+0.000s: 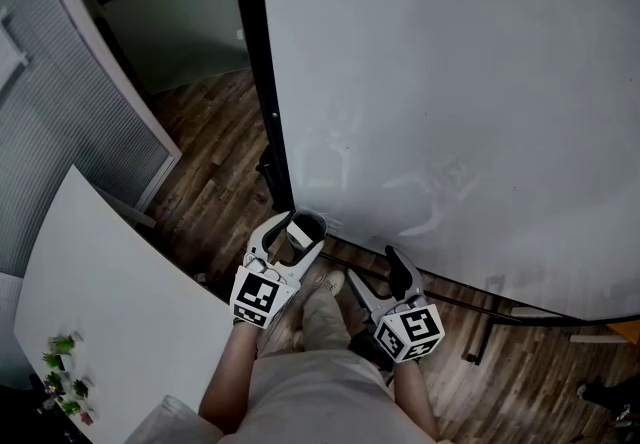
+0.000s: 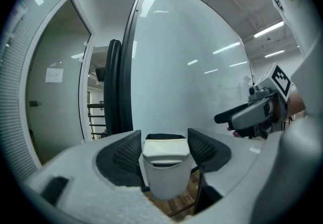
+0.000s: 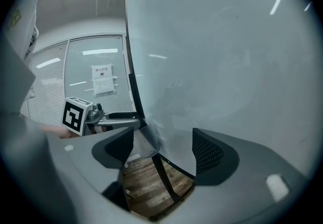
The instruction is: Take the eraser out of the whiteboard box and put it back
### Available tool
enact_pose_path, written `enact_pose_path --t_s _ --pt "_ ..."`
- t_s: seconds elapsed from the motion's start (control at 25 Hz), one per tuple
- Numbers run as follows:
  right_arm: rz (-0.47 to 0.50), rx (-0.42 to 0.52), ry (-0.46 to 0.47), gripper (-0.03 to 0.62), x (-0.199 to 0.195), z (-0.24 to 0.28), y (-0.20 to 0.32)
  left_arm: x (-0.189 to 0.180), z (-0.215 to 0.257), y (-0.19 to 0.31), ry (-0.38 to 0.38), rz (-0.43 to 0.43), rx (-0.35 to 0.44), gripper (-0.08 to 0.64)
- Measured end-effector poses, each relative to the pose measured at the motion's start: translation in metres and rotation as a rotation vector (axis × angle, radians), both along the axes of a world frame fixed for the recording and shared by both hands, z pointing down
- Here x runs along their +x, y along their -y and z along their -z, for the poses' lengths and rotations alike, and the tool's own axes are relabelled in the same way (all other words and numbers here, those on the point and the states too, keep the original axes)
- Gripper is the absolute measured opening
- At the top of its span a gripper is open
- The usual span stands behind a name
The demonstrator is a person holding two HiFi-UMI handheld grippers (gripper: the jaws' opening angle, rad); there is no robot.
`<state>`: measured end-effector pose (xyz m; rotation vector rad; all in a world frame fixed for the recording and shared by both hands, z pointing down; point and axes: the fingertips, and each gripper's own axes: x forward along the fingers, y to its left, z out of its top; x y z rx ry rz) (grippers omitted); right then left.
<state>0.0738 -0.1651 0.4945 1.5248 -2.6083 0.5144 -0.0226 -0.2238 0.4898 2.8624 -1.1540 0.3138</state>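
The eraser, cream with a black felt top, stands upright in the white whiteboard box. That box hangs at the lower left corner of the whiteboard. My left gripper is around the top of the eraser, and both ribbed pads lie against its sides. In the head view the left gripper reaches over the box. My right gripper hovers to the right by the board's bottom edge. It is open with nothing between its fingers. In the right gripper view its jaws frame only floor and the board's frame.
The black frame post runs down the board's left edge. A white table with a small plant stands at lower left. A glass wall with blinds is beyond it. Wooden floor and the stand's bars lie below the board.
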Motion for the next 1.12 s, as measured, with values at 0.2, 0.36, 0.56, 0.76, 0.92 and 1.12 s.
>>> enact_pose_path --t_s 0.2,0.36,0.56,0.76,0.92,1.12 --pt "0.0 -0.003 0.005 0.356 0.0012 -0.0016 0.001 0.0036 -0.0028 0.0003 0.013 -0.006 0.0 0.258" --pt "-0.001 -0.006 0.003 0.354 0.0011 -0.0021 0.0013 0.0033 -0.0024 0.001 0.012 -0.008 0.002 0.258" --pt "0.003 -0.005 0.005 0.353 0.0006 -0.0023 0.0004 0.0034 -0.0026 0.0003 0.007 -0.004 0.009 0.256" --pt "0.003 -0.003 0.005 0.351 0.0016 -0.0004 -0.0006 0.0032 -0.0021 0.0004 -0.012 0.001 0.01 0.258" --pt "0.0 -0.004 0.006 0.348 0.0027 0.0006 -0.0021 0.0021 -0.0009 0.0001 -0.025 0.008 0.02 0.258" --pt "-0.003 0.0 0.009 0.348 0.004 0.0008 -0.0023 0.0018 -0.0019 0.0007 -0.02 0.013 0.019 0.261"
